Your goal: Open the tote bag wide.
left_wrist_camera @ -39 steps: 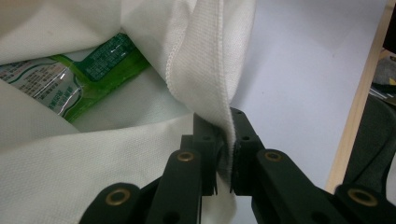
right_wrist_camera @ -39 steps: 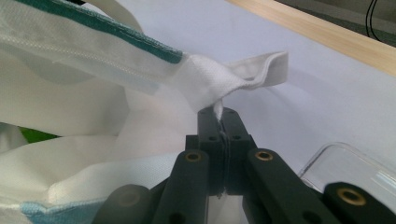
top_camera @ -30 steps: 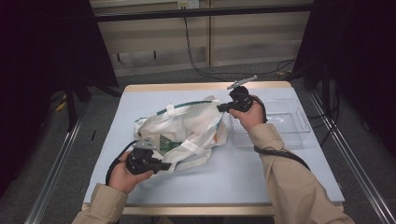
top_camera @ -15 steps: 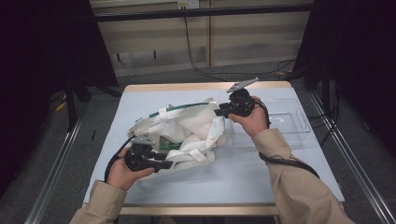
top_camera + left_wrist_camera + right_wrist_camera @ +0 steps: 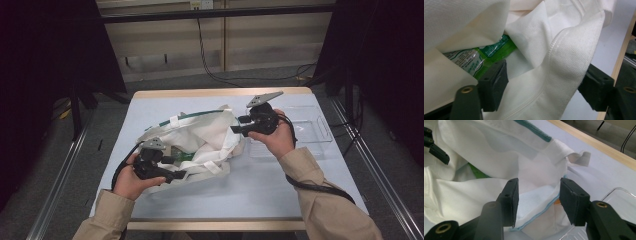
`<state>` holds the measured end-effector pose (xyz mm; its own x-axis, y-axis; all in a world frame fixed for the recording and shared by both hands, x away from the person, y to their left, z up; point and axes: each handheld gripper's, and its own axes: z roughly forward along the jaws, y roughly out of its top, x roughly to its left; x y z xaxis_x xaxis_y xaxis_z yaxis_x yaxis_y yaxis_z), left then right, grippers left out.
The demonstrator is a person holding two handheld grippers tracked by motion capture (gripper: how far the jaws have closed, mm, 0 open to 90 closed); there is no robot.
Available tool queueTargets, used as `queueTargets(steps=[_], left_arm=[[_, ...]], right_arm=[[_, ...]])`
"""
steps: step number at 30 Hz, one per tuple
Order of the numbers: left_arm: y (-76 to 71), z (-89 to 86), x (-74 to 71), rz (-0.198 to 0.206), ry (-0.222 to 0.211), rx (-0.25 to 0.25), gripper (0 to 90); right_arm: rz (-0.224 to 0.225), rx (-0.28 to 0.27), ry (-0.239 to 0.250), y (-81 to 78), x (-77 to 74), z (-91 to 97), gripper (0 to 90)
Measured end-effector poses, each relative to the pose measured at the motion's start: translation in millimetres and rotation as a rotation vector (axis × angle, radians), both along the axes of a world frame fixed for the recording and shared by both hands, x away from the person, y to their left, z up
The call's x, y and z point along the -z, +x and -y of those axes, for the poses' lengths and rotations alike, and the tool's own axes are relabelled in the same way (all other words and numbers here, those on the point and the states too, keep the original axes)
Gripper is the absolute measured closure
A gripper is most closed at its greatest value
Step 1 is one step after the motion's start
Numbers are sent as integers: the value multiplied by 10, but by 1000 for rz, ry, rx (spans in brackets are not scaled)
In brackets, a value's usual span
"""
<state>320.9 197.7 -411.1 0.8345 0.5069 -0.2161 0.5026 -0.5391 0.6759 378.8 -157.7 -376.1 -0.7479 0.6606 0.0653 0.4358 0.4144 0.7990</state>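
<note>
A white cloth tote bag (image 5: 200, 140) with a teal-edged rim lies slumped on the light blue table (image 5: 260, 192). A green packet (image 5: 182, 156) shows in its mouth, and again in the left gripper view as a green packet (image 5: 486, 55) under a fold. My left gripper (image 5: 181, 175) is at the bag's near left edge. Its jaws have just been opening, and a seamed fold of the bag (image 5: 564, 57) lies loose between them. My right gripper (image 5: 236, 130) is at the bag's right end. Its jaws have also just been opening and stand apart around the rim (image 5: 541, 177) without pressing on it.
A clear plastic tray (image 5: 310, 131) sits on the table right of the bag, under my right hand; its corner (image 5: 621, 200) is near the right jaw. The table's wooden edge (image 5: 599, 145) runs along the far side. Cables trail from both grippers.
Both grippers have gone from shut on the bag's cloth to open. The right hand has drawn a little to the right and up, and the bag's raised right end has sagged.
</note>
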Motion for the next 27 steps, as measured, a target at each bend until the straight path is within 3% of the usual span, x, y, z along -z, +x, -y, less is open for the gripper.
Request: queueTargets(steps=[7,14,21,27], left_arm=[[13,-11,-37,-3,3,-2,226],[5,-65,-127,19,-8,-20,194],[14,-111,-198,31,-12,-25,170],[28,-156,-276,48,8,-39,168]], right_arm=[[23,-26,17,-168,-24,-54,526],[9,-90,27,-310,-3,-193,529],[-17,-166,16,-414,168,-437,531],[-34,-198,12,-448,281,-514,532]])
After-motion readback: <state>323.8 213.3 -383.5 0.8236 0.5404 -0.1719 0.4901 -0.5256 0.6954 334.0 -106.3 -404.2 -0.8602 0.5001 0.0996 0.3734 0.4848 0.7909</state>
